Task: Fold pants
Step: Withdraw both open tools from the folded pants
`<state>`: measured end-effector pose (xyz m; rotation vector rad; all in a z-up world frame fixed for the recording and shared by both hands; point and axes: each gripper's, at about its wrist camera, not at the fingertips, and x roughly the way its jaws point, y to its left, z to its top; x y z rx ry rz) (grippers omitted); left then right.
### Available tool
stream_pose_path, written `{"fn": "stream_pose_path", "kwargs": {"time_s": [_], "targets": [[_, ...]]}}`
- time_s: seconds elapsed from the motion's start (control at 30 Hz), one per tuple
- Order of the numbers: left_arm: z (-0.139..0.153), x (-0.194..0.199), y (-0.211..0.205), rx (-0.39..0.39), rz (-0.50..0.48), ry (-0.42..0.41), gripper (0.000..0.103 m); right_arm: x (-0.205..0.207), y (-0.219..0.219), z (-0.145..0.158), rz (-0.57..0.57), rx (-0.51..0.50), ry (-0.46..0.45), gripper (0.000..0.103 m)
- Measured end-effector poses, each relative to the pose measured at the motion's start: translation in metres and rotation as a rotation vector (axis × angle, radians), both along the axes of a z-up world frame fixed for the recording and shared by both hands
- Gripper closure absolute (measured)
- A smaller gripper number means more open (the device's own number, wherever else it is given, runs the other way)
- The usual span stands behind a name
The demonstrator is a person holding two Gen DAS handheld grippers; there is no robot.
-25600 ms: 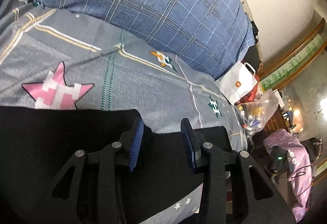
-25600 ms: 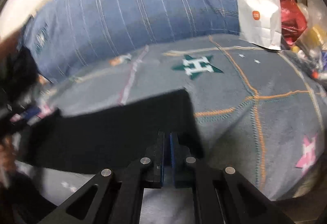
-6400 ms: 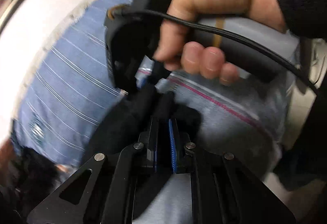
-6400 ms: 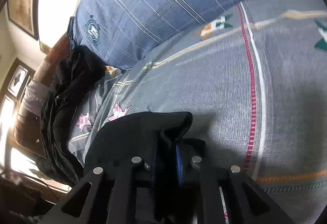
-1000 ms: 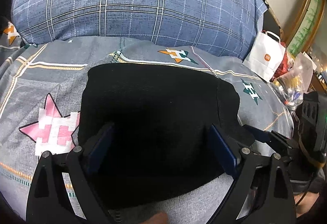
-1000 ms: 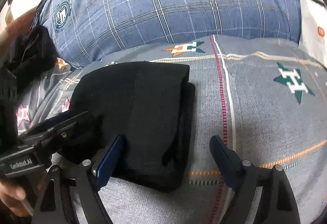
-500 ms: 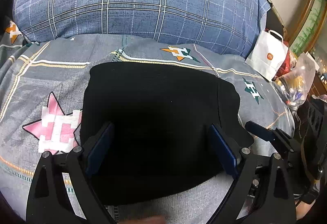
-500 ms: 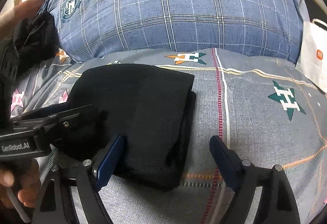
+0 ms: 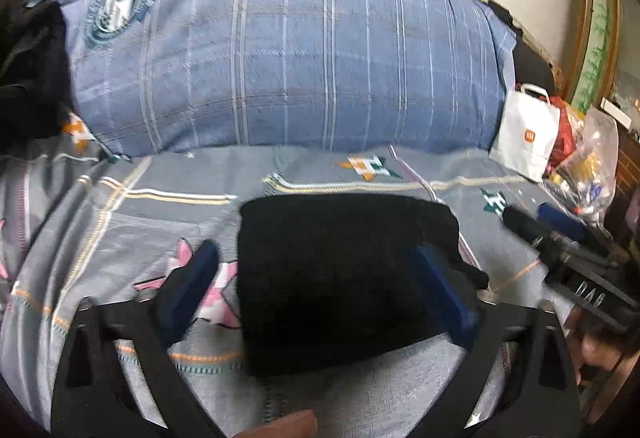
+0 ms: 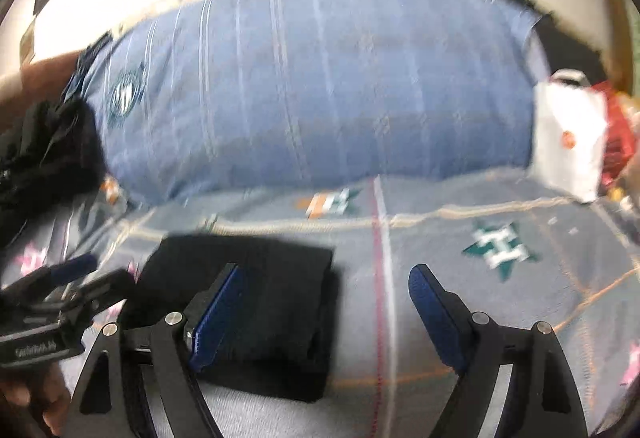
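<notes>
The black pants point(image 9: 340, 278) lie folded into a compact, thick rectangle on the grey star-patterned bed point(image 9: 160, 206), just in front of the big blue plaid pillow point(image 9: 280, 50) and well apart from the white paper bag point(image 9: 526, 130) at the far right. Your left hand-held gripper point(image 9: 320, 286) has just been opening its jaws and now hangs spread wide, with the bundle showing between the blue pads but neither pad pressing on it; your right hand-held gripper point(image 10: 324, 310) is likewise released, its left pad over the bundle's near right part and its right pad over bare bedding. Expect the pants to handle as soft, light, limp cloth: not fragile, not slippery, but the stacked layers will likely slump or fan apart if you lift by one layer only. If you need to take hold again, pinch through the whole thickness at a folded edge, best at the two near corners, one gripper to each, so the layers stay together. The right side, seen from the right wrist, shows stepped layers, so that is probably where the loose ends sit. From the left wrist the bundle reads only slightly wider than deep, its long axis running left to right, roughly parallel to the pillow; the blur makes it hard to tell more.
</notes>
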<state>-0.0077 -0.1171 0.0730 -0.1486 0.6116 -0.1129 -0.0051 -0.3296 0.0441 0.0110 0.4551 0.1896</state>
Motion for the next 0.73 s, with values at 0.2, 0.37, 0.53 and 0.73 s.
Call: {"fn": "stream_pose_path", "kwargs": {"time_s": [0.2, 0.37, 0.53, 0.73], "targets": [[-0.003, -0.012, 0.006, -0.013, 0.030, -0.009, 0.000, -0.005, 0.004, 0.009, -0.060, -0.052, -0.042, 0.019], [-0.006, -0.007, 0.004, 0.012, 0.046, 0.017, 0.000, 0.008, 0.002, -0.002, -0.121, -0.143, 0.031, 0.019], [-0.012, -0.007, 0.001, -0.018, 0.036, 0.035, 0.000, 0.010, -0.015, -0.007, -0.144, -0.097, 0.067, 0.019], [-0.012, -0.010, -0.002, 0.020, 0.061, 0.019, 0.000, 0.011, -0.023, -0.009, -0.149, -0.081, 0.088, 0.019]]}}
